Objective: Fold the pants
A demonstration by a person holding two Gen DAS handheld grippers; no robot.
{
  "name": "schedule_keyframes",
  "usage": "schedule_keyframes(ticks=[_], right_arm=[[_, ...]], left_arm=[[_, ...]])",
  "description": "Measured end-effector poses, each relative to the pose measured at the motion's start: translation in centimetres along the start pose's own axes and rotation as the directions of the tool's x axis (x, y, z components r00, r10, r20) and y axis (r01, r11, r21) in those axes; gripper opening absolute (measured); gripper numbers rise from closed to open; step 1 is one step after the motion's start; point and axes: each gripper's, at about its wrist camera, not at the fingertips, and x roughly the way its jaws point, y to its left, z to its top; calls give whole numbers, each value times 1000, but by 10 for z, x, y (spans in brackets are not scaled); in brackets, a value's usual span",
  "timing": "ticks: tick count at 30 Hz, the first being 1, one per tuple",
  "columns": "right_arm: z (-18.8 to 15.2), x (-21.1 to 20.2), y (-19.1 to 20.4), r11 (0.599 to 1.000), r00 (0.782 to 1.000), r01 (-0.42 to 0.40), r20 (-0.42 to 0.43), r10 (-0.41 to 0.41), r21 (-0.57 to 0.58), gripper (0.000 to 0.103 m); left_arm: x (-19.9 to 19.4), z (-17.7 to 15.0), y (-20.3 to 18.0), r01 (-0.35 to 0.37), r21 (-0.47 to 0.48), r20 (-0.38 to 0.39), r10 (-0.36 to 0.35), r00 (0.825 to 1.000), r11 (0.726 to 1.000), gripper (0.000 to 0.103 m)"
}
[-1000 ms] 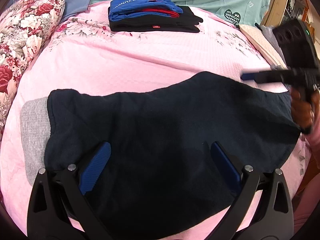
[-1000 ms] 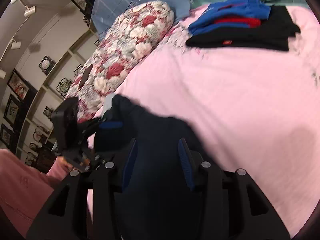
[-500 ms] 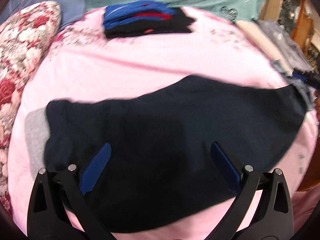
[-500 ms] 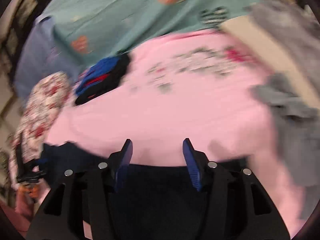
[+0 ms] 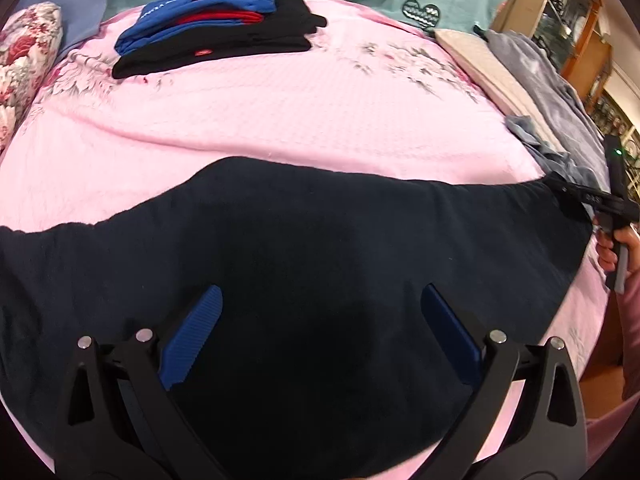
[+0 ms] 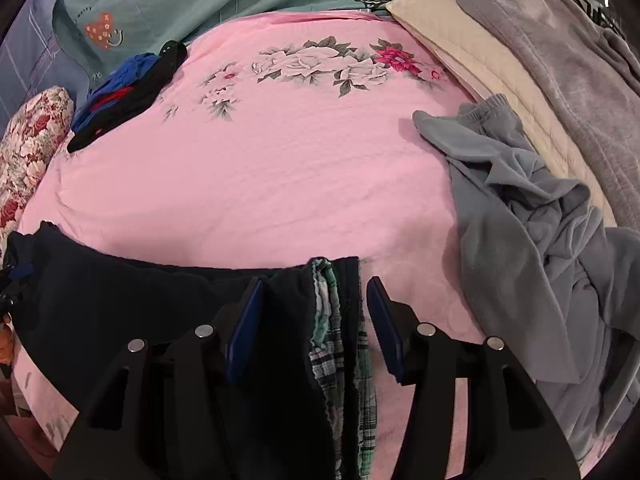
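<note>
Dark navy pants (image 5: 320, 248) lie spread flat across the pink bedsheet (image 5: 280, 120). My left gripper (image 5: 320, 320) is wide open just above the middle of the pants. My right gripper (image 6: 314, 312) is open over the right end of the pants (image 6: 160, 312), where a plaid lining (image 6: 326, 312) shows at the hem between the blue pads. In the left wrist view the right gripper (image 5: 576, 192) shows at the pants' right edge.
A stack of folded blue, red and black clothes (image 5: 216, 28) sits at the back of the bed. A floral pillow (image 5: 24, 64) lies at the left. Crumpled grey garments (image 6: 540, 232) and a cream pad (image 6: 480, 64) lie at the right.
My right gripper swung from the left end of the pants to their right end and opened wider. The pants now lie stretched out further to the right. The left gripper shifted right slightly.
</note>
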Motion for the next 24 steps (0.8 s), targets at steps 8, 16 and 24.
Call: schedule_keyframes(ticks=[8, 16, 24], right_arm=[[-1, 7, -18, 995, 998, -55, 1, 55, 88, 63], [7, -18, 33, 989, 995, 94, 40, -90, -118, 13], [7, 9, 9, 990, 993, 117, 32, -114, -80, 16]], left_arm=[[7, 1, -8, -54, 43, -19, 55, 998, 998, 101], [4, 0, -6, -38, 31, -11, 38, 999, 999, 101], [13, -1, -22, -98, 105, -44, 103, 994, 990, 101]])
